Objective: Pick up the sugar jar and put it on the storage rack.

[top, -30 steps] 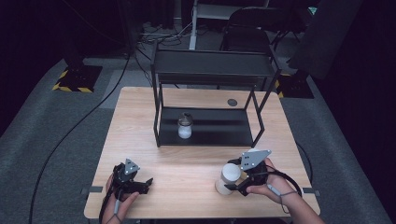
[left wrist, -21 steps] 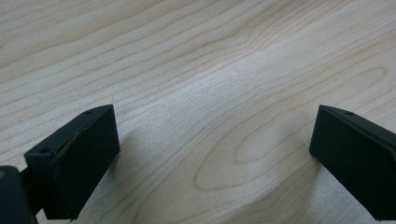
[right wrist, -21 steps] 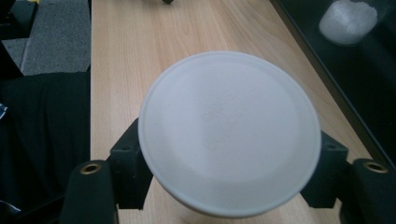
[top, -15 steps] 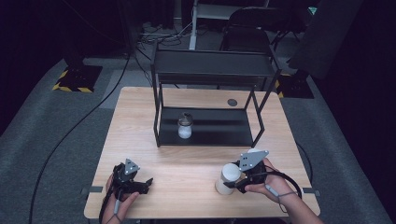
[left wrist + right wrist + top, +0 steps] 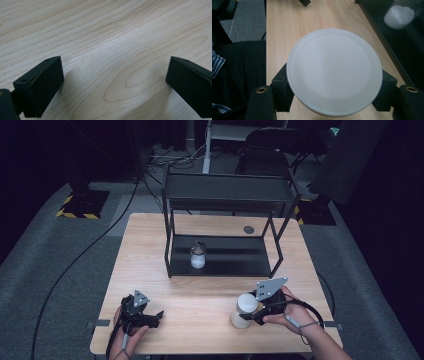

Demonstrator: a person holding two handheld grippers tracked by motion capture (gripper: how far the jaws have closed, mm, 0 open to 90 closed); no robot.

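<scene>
**White-lidded jar clamped in the right gripper at the table's near edge**

White plastic is what the eye lands on first: a round white lid tops a pale jar standing on the near right part of the table. The right gripper is clamped on it, and its jaws have just been closing, with the jar between them. In the right gripper view the lid spreads wide, with a black jaw pressing in from each side below its rim.

The left gripper lies low over the near left part of the table, well apart from the jar. Its jaws stand wide apart, with bare wood between them.

Risk, as a judgement: the jaws grip below a lid wider than the body, so a quick lift or tilt could let the smooth jar slide or swing. The jar also sits near the front edge, so a slip there could send it to the floor.

The table is light wood with visible grain. A black two-tier metal shelf stands at its far middle. On the lower tier is a small glass jar holding white powder. Around the table are grey carpet, trailing cables and dark surroundings.
</scene>
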